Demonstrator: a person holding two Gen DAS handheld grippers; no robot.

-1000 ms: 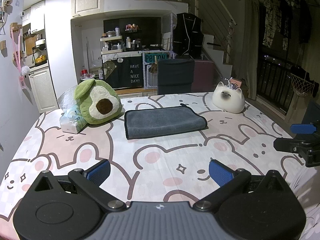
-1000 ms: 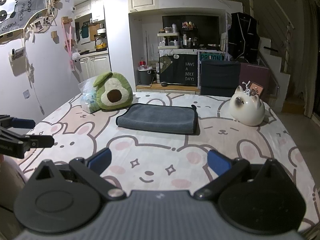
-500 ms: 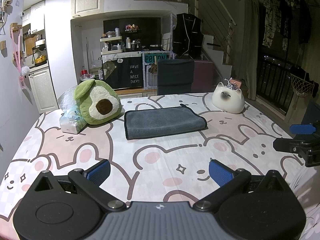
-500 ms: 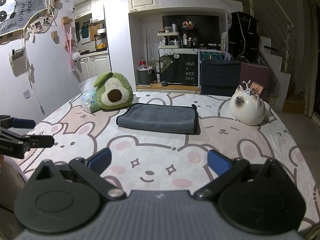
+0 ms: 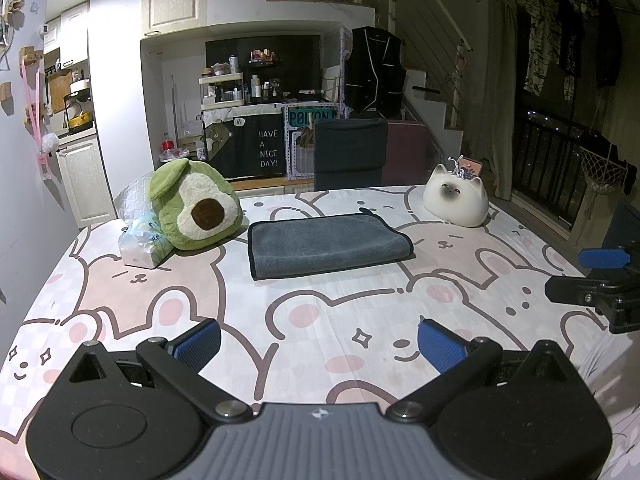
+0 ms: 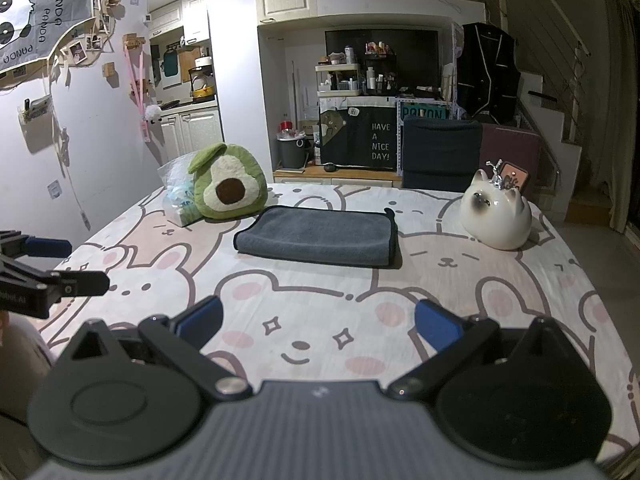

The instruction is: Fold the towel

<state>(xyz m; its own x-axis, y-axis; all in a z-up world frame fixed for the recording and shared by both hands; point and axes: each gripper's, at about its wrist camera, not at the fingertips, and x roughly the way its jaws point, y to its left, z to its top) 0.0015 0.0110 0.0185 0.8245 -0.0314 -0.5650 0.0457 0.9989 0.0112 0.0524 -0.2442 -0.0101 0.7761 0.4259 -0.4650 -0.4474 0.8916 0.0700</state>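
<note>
1. I'm holding both tools low over the near edge of the surface [image 5: 120, 296]; left tool [image 5: 318, 344] and right tool [image 6: 316, 328] both spread wide, pinching nothing.
2. Towel [image 5: 326, 242] is lying flat mid-surface, straight ahead of both tools and well apart from them. It's looking already folded: doubled edge showing along the near side.
3. Its long axis is running left-right across my view; short axis pointing away from me.
4. I'm seeing it slightly right of centre from the left tool, roughly centred from the right [image 6: 318, 236]. Neither tool is clearly nearer, my read.
5. Avocado plush [image 5: 196, 210] is sitting just beside the towel's left end, cat ornament [image 5: 456, 202] off the right end. I'm judging the left end as the tighter approach.
6. Next fold, if any: I'm expecting each tool to take one end.
</note>
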